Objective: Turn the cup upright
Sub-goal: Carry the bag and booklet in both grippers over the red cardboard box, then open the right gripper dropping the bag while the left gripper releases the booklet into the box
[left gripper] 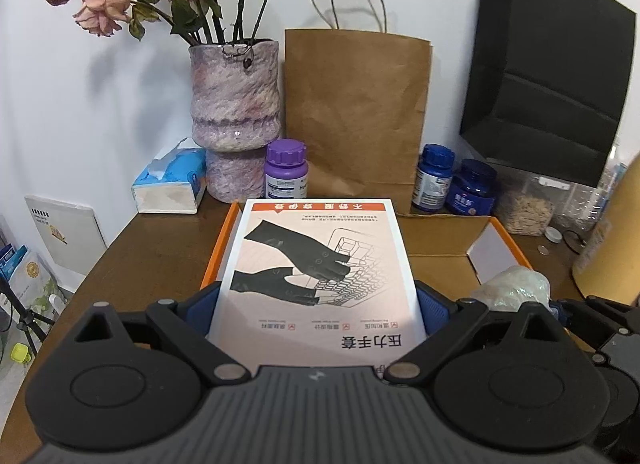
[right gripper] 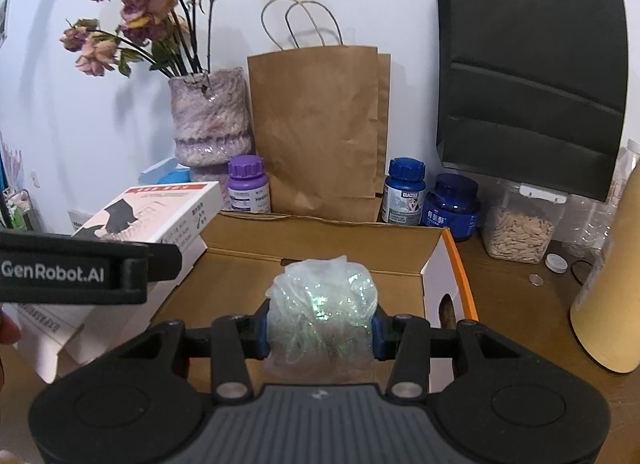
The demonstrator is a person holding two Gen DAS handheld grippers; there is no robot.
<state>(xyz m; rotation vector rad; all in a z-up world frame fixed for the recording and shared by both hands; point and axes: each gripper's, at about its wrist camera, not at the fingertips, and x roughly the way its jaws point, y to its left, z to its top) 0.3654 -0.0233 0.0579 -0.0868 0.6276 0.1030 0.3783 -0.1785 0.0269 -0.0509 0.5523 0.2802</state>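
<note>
Gripping a white box (left gripper: 320, 276) printed with black gloves, the left tongs (left gripper: 318, 314) are spread pretty wide, blue pads pressed on both long sides of it. Right tongs (right gripper: 322, 330) are about a third open and clamped on a crinkly, shimmery plastic bundle (right gripper: 324, 312), squeezed between the pads. Both loads hang over an open cardboard carton (right gripper: 320, 240) with orange edges sitting on the brown tabletop (left gripper: 152, 240). Behind it along the wall: a mottled purple vase (left gripper: 235, 104) with dried roses, a brown paper bag (left gripper: 356, 112), a black paper bag (left gripper: 552, 76), a purple-capped bottle (left gripper: 286, 172), two blue bottles (right gripper: 404, 190), a tissue pack (left gripper: 172, 180) and a clear tub of seeds (right gripper: 520, 232). Honestly can't spot any cup in either view, so no idea where it is.
</note>
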